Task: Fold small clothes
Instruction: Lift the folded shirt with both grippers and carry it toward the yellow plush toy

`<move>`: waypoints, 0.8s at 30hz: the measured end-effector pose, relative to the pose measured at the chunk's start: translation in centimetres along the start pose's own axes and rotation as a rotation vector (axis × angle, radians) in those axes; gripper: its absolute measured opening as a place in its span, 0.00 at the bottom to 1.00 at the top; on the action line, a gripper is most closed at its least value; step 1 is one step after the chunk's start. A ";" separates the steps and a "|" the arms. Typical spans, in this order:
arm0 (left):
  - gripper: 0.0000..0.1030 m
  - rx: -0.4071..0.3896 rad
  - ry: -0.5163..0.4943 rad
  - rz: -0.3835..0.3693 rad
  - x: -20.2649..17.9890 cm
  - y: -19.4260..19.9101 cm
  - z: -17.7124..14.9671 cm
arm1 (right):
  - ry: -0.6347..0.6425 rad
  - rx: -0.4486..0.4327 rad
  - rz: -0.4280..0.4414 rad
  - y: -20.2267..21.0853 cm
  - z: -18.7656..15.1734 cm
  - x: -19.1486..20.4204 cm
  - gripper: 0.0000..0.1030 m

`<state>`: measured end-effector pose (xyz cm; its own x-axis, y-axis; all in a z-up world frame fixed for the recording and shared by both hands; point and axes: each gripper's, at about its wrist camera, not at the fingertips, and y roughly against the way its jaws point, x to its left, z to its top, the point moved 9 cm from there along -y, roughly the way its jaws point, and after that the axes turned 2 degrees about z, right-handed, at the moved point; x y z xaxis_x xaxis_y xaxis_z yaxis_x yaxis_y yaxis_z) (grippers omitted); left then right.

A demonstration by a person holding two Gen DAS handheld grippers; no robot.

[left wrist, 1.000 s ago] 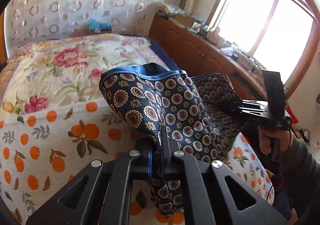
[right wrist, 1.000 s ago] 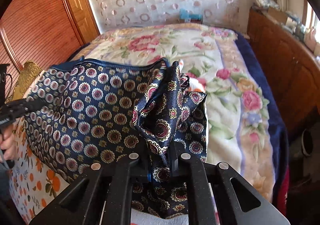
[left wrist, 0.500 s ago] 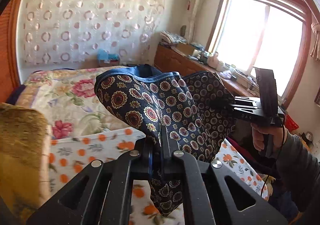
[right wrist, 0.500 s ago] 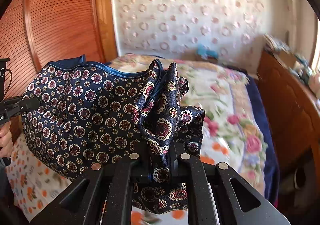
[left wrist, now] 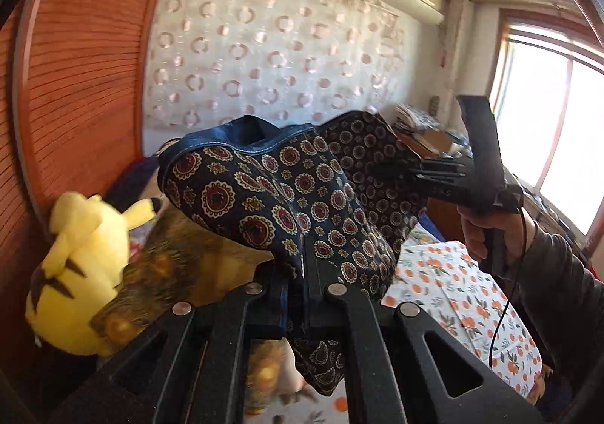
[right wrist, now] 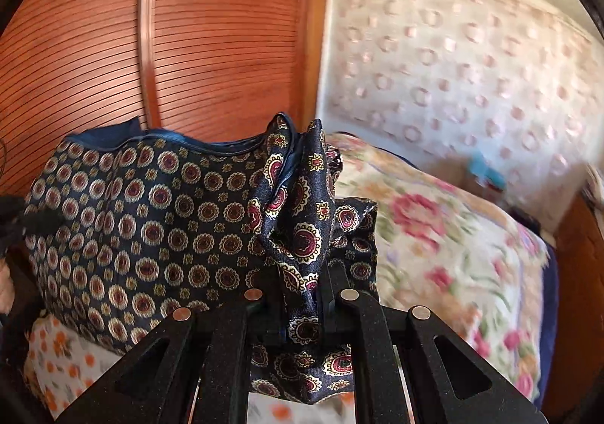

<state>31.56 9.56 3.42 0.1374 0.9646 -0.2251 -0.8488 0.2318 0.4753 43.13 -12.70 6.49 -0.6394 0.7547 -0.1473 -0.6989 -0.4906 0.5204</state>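
Note:
A small navy garment [left wrist: 279, 205] with red and cream medallions and a blue waistband hangs in the air, stretched between both grippers. My left gripper [left wrist: 304, 273] is shut on one bunched end of it. In the right wrist view the same garment [right wrist: 143, 220] spreads out to the left, and my right gripper [right wrist: 304, 295] is shut on its gathered other end. The right gripper [left wrist: 426, 174] also shows in the left wrist view, held by a hand [left wrist: 487, 231] in a grey sleeve. The cloth hides both grippers' fingertips.
A yellow plush toy [left wrist: 71, 273] lies at the left beside a brown-gold cushion [left wrist: 170, 273], against a wooden slatted wall [left wrist: 75, 84]. An orange-print sheet [left wrist: 464, 295] covers the bed below. A floral blanket [right wrist: 445, 235] lies further back, and a bright window [left wrist: 558, 129] is at right.
Both grippers have lifted the garment and swung it left, toward the slatted wall. The plush toy and cushion have come into the left wrist view. The grips have not changed.

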 end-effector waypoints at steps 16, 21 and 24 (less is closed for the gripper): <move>0.06 0.095 0.160 0.200 7.2 -2.6 -9.8 | 0.073 0.146 0.003 -20.0 5.2 3.9 0.24; 0.06 0.107 0.147 0.252 7.7 -2.1 -10.8 | 0.011 0.070 -0.080 -17.7 6.6 6.3 0.45; 0.13 0.111 0.122 0.288 8.1 -1.9 -10.7 | -0.003 0.033 -0.076 -16.2 6.2 6.6 0.47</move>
<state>28.80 15.61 -8.36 -0.1677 0.9720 -0.1648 -0.7824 -0.0295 0.6221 52.20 2.98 2.28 -0.5840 0.7903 -0.1853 -0.7344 -0.4172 0.5353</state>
